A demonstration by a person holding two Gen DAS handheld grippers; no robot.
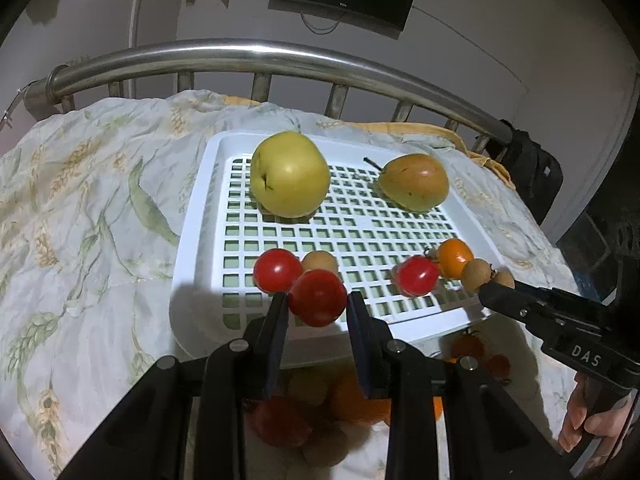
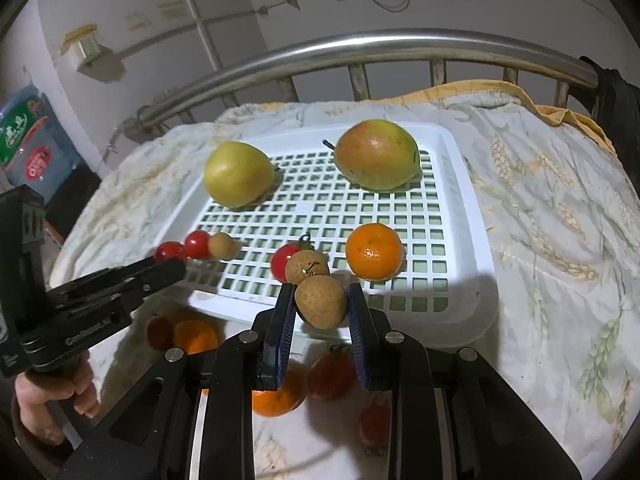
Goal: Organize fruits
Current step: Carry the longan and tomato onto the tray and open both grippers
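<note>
Gripping a red cherry tomato (image 1: 317, 297), the left gripper (image 1: 318, 312) has both pads pressed on its sides, held just above the near edge of the white lattice tray (image 1: 360, 232), seen from the left wrist cam. On the tray, far left: big yellow-green apple (image 1: 289, 174); far right: a pear (image 1: 414, 182) w/ a reddish blush, stem pointing left. Near left: another cherry tomato (image 1: 277, 270) w/ a brown longan (image 1: 320, 261) touching beside it. Near right: a third tomato (image 1: 416, 276) next to a small orange (image 1: 455, 258), then a longan (image 1: 476, 275) on the rim. The right gripper (image 1: 494, 286) comes in from the right, clenched on a longan (image 1: 503, 279) mostly hidden behind its tip. Tray sits on a floral quilt (image 1: 80, 200), metal bed rail (image 1: 260, 54) behind.

Right wrist cam: right gripper (image 2: 321, 304) clamped on a brown longan (image 2: 321, 300), over the tray's (image 2: 460, 200) near edge. Just behind it another longan (image 2: 307, 266), touching a tomato (image 2: 282, 260); the orange (image 2: 374, 251) to the right. Apple (image 2: 239, 173) far left, pear (image 2: 378, 155) far right. Left gripper (image 2: 170, 258) at left, closed on its tomato (image 2: 169, 251); next to it a tomato (image 2: 197, 243) and a longan (image 2: 222, 245). A hand (image 2: 52, 392) grips that tool's handle. Blurred orange and red fruit (image 2: 276, 396) lie on the quilt (image 2: 560, 200) below the fingers, off the tray.
</note>
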